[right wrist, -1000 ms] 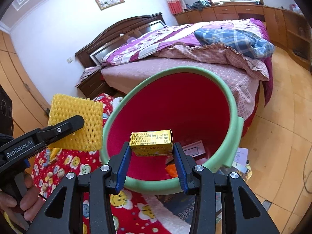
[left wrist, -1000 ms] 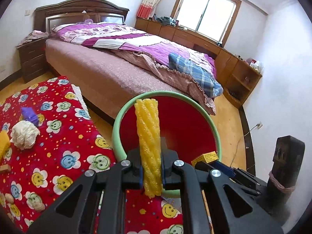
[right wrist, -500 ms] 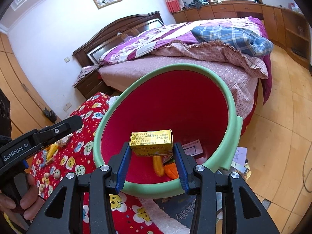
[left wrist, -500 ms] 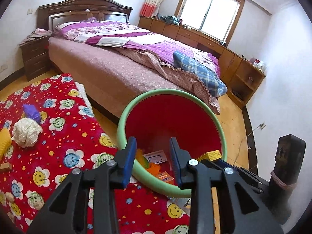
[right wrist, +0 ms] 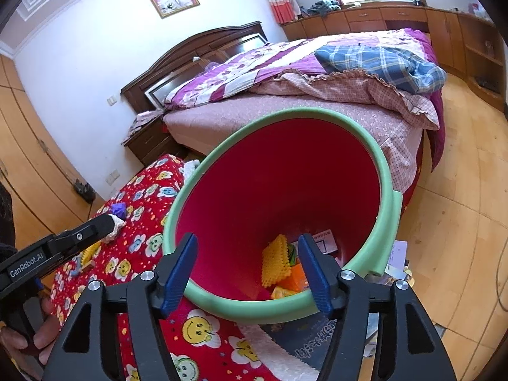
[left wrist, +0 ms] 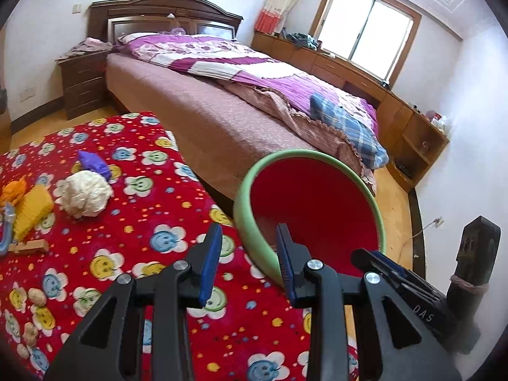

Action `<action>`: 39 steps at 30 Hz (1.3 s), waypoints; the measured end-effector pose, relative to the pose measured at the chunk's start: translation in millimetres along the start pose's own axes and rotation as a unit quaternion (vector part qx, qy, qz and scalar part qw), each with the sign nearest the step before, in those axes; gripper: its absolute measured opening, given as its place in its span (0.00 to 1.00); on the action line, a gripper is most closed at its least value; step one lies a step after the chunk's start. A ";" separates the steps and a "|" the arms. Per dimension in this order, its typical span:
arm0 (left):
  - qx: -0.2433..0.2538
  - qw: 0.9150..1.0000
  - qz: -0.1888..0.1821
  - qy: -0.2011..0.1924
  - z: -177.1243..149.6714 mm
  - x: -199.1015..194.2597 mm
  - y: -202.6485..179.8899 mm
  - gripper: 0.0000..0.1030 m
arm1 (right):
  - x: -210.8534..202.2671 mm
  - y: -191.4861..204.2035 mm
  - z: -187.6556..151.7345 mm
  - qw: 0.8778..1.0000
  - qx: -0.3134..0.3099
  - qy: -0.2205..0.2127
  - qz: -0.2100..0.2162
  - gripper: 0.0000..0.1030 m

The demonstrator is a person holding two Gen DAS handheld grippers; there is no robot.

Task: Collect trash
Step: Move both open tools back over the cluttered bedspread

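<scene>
A red bin with a green rim (left wrist: 244, 209) (right wrist: 385, 171) stands at the edge of the red flowered cloth. Inside it lie a yellow foam net (right wrist: 275, 263), orange scraps and a card. My right gripper (right wrist: 247, 273) is open and empty over the bin's near rim. My left gripper (left wrist: 249, 260) is open and empty above the cloth, just left of the bin. On the cloth lie a white crumpled ball (left wrist: 84, 193), a purple scrap (left wrist: 93, 163), a yellow foam piece (left wrist: 31, 209) and an orange scrap (left wrist: 14, 190).
The red flowered cloth (left wrist: 133, 254) covers a low surface. A bed (left wrist: 222, 101) stands behind the bin, a nightstand (left wrist: 84, 82) at its head. Wooden cabinets (left wrist: 397, 117) line the far wall. A dark block (left wrist: 476, 254) stands on the right. Papers (right wrist: 397, 254) lie on the wooden floor.
My left gripper opened and dropped the yellow foam net into the bin, then swung left over the cloth. My right gripper opened and its small yellow box is gone from the jaws.
</scene>
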State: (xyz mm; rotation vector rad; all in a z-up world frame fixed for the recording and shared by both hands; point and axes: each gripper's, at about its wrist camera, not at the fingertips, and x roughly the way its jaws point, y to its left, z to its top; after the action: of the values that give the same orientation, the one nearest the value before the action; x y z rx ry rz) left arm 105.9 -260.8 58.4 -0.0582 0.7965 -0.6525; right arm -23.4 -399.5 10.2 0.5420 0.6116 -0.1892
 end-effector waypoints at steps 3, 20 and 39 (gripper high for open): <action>-0.006 1.000 0.006 -0.006 -2.1 -8.5 7.8 0.33 | -4.0 6.1 -0.6 1.000 -0.004 -0.004 0.001 0.65; -0.044 0.996 0.058 -0.043 -8.8 -62.7 65.6 0.33 | -9.6 60.3 -9.1 0.999 -0.042 -0.002 0.027 0.65; -0.096 0.976 0.187 -0.054 -15.9 -114.1 185.1 0.33 | 17.9 132.9 -16.7 0.994 -0.094 0.024 0.056 0.74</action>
State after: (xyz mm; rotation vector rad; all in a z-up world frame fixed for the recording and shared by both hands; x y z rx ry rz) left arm 132.9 -44.6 67.8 -0.1150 0.7388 -0.2125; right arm 25.8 -278.5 44.8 0.3973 0.6364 -0.0125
